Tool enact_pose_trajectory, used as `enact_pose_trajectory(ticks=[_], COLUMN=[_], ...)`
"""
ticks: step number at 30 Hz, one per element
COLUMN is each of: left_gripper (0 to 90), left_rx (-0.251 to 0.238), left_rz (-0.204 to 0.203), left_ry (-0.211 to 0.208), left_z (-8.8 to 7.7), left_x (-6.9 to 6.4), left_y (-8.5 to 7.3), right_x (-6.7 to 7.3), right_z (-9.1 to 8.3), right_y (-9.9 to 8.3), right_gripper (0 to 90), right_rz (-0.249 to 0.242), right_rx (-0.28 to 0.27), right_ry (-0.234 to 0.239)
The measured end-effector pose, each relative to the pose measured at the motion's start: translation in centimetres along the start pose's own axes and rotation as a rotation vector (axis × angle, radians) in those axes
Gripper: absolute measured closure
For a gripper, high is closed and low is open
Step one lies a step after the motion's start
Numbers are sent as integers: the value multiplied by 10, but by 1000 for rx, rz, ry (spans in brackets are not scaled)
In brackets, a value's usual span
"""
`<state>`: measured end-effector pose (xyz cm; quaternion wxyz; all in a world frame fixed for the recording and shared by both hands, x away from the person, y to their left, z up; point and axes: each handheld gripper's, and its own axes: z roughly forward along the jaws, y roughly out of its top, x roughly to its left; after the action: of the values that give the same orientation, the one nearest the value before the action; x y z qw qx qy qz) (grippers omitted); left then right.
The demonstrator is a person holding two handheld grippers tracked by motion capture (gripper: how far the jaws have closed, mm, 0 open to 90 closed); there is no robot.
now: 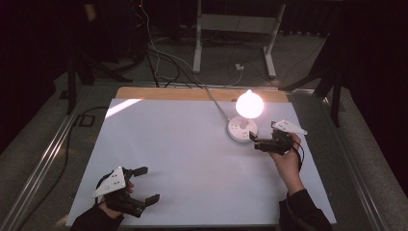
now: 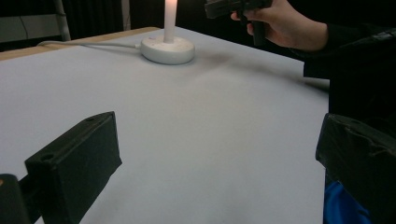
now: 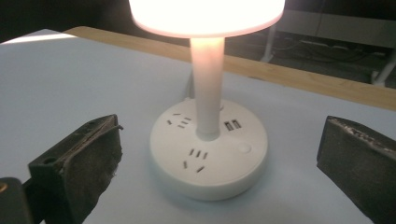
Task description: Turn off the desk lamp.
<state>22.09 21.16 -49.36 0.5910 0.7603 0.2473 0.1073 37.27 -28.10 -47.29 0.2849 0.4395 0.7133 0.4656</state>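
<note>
The room around my table (image 1: 192,159) is dark, and its white top is bare apart from a lit lamp (image 1: 244,120) at the far right. My right gripper (image 1: 253,140) sits just beside the lamp's round base, jaws spread wide, gripping nothing. My left gripper (image 1: 146,184) rests near the front-left edge, well apart, jaws spread too.

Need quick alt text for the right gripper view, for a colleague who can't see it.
A lit white lamp stands on the pale table, its round base carrying sockets and a button, framed between the open black jaws of the right gripper, which does not touch it. The glowing shade crosses the top; a wooden table edge runs behind.
</note>
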Motion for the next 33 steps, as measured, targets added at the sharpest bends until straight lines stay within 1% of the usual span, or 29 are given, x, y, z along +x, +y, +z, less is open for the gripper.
enact_pose_trajectory(ticks=[1,3,4,5,6,7,8,9,10,11,12,14,16,17,19,20,21,22,24,25,28,30,33], left_gripper=[5,5,5,5,5,5,5,5,5,5,5,5,5,5,5,5,6,6,5,5,5,5,5], left_rx=[0,2,2,1,-1,-1,1,1,4,3,1,0,2,0,1,2,2,3,1,2,3,2,2], left_rz=[-1,0,-3,-4,-2,-3,-4,-4,-4,-4,-4,-5,-7,-6,-7,-6,-6,-6,-6,-7,-6,-8,-9], left_ry=[-1,0,-1,-1,-1,-1,-1,-1,-1,-2,-1,-1,-1,-1,-1,-1,0,-2,-1,-1,-2,-3,-2], left_z=[0,0,0,0,0,0,0,0,0,0,0,0,0,0,0,0,0,0,0,0,0,0,0], left_x=[0,0,0,0,0,0,0,0,0,0,0,0,1,1,0,0,0,0,0,0,0,0,0], left_y=[0,0,0,0,0,0,0,0,0,0,0,0,0,0,0,0,0,0,0,0,0,0,-1], right_x=[0,-1,-3,-3,-4,-6,-8,-12,-14,-15,-15,-17,-19,-19,-20,-20,-22,-22,-22,-22,-22,-21,-20], right_z=[0,4,7,7,8,10,12,14,16,17,17,19,21,21,23,24,26,26,28,31,33,36,40], right_y=[0,0,0,0,0,-1,-1,0,0,0,0,0,0,0,0,0,0,0,-1,-1,-2,-2,-2], right_gripper=[36,48,120,120,154,169,212,295,318,360,360,401,488,517,602,631,716,716,812,850,867,882,898], right_rz=[0,-17,-28,-28,-25,-22,-9,21,32,46,46,67,76,78,80,76,78,78,74,87,80,76,74], right_rx=[0,1,12,12,14,16,22,38,46,58,58,70,83,85,99,105,122,122,138,152,157,162,161], right_ry=[0,-19,-27,-27,-33,-36,-38,-38,-41,-49,-49,-68,-80,-86,-89,-98,-103,-103,-104,-97,-96,-110,-117])
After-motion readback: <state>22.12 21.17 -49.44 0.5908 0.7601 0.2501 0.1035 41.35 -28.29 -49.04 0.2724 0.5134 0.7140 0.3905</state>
